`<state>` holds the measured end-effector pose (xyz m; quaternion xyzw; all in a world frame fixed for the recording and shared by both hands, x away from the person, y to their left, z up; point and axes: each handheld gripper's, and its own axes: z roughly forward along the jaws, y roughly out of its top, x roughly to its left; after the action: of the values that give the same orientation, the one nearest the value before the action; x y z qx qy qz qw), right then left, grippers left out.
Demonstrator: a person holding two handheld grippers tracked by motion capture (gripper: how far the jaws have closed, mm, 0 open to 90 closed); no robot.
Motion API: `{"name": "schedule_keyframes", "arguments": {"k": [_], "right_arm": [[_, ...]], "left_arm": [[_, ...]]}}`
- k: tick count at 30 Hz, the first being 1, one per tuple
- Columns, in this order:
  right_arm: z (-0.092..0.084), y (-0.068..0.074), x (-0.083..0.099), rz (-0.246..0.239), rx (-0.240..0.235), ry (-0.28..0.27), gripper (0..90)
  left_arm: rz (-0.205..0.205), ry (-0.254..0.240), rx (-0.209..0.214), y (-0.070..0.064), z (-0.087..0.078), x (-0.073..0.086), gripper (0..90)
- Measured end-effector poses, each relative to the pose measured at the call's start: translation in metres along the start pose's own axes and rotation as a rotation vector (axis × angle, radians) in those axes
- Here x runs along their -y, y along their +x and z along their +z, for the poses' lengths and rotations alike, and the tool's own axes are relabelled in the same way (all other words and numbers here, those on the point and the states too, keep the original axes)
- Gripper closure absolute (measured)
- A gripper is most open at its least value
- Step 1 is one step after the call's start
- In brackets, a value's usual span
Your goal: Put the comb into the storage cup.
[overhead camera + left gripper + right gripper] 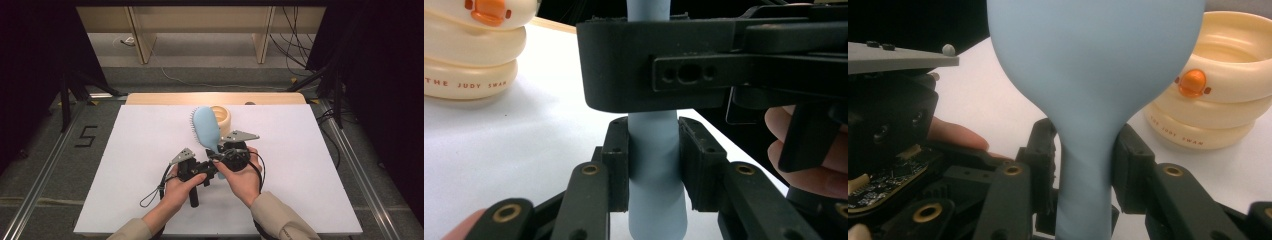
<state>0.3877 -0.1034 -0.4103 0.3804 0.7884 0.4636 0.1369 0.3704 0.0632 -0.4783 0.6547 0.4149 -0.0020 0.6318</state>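
Note:
A light blue hairbrush [206, 127] stands tilted above the white table, head up and away from me, bristles facing left. My left gripper [212, 170] is shut on the lower end of its handle [654, 175], with a pad pressing each side. My right gripper [220, 154] holds the neck just under the head [1093, 60], and both of its pads touch the handle. In the left gripper view [654, 165] the body of the right gripper crosses just above my jaws. In the right gripper view [1087, 160] the left gripper's body sits close at the left.
A cream ringed container [222, 117] with an orange button [1193, 84] and printed lettering [469, 84] stands on the table right behind the brush head. The white sheet [150, 165] covers the table; a wooden edge [165, 98] runs along the far side. Dark floor and cables surround it.

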Motion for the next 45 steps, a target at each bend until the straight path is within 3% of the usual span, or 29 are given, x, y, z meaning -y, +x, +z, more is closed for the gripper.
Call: {"name": "schedule_keyframes", "arguments": {"k": [14,24,36,45], "right_arm": [[0.001,0.0,-0.001,0.002,-0.002,0.013,57.5],[0.001,-0.003,-0.002,0.021,-0.011,-0.001,40.6],[-0.005,-0.007,-0.003,0.009,-0.032,-0.031,16.6],[-0.01,-0.011,-0.005,0.027,-0.028,-0.053,12.6]], "left_arm": [[-0.001,-0.006,0.001,0.0,-0.001,0.0,66.9],[0.007,-0.01,0.002,0.0,-0.002,-0.001,66.9],[0.01,-0.01,-0.001,0.0,-0.002,-0.002,66.9],[0.005,-0.016,-0.004,0.0,-0.002,-0.002,66.9]]}}
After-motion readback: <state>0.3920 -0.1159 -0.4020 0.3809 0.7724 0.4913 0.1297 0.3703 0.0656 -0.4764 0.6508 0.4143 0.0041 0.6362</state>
